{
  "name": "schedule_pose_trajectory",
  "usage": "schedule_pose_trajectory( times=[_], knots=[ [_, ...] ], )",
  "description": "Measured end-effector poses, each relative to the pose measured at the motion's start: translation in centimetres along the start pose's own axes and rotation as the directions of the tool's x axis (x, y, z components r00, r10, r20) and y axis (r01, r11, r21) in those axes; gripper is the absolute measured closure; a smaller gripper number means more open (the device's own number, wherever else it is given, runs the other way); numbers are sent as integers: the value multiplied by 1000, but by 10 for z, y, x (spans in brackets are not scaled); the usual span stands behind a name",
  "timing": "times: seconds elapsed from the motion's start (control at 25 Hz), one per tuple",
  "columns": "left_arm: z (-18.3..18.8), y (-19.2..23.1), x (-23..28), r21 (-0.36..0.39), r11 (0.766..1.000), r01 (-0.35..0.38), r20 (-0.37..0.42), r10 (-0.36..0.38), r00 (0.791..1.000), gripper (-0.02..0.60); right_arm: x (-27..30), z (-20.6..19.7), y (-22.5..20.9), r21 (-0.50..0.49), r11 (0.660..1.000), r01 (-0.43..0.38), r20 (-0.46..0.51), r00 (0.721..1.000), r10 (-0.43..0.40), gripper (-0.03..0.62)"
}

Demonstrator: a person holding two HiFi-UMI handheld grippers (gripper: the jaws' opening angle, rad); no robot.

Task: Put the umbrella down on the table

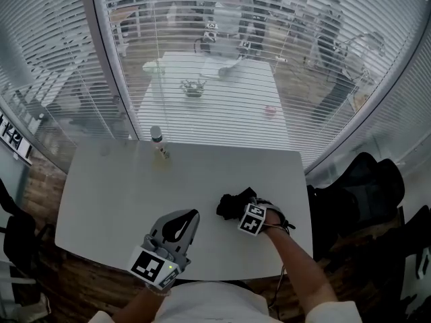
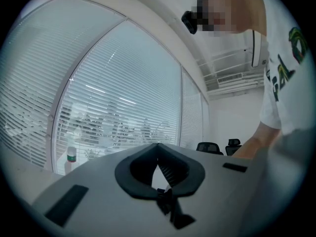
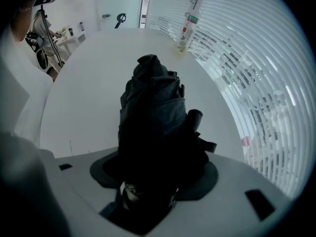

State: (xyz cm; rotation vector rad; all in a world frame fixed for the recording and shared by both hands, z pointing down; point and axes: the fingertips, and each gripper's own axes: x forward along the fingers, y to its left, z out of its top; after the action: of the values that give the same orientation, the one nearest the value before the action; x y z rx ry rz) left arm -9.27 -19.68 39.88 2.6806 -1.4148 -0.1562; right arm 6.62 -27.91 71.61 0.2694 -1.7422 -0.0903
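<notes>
The right gripper [image 1: 244, 210] is clasping a folded black umbrella [image 3: 153, 112], fingers spread wide around its soft, bunched fabric, low over the desk's [image 1: 135, 194] near right corner. It looks light and floppy, probably best gripped mid-bundle. The left gripper [image 2: 158, 147] is idling, fingers closed on nothing.

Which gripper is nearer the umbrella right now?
Right. The right gripper has its jaws closed on the umbrella; the left gripper sits apart to its left, jaws together and empty.
</notes>
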Motion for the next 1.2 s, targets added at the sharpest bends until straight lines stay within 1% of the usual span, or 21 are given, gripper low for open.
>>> schedule_pose_trajectory(
  times=[0.16, 0.6, 0.88, 1.2],
  knots=[
    [0, -1, 0, 0, 1000, 3, -1, -3, 1000, 571, 6, -4, 1, -5, 1000, -17, -14, 1000, 17, 326],
    [-7, -2, -1, -6, 1000, 1, -13, -1, 1000, 571, 8, -4, 1, 8, 999, -43, -9, 999, 43, 315],
    [-6, -5, 0, -3, 1000, 3, -10, -3, 1000, 571, 3, -4, -1, 15, 999, -29, 6, 1000, 29, 287],
    [-7, -8, 7, -5, 1000, 10, -14, -10, 1000, 571, -15, -6, -3, 48, 999, 3, 49, 999, -6, 284]
  ],
)
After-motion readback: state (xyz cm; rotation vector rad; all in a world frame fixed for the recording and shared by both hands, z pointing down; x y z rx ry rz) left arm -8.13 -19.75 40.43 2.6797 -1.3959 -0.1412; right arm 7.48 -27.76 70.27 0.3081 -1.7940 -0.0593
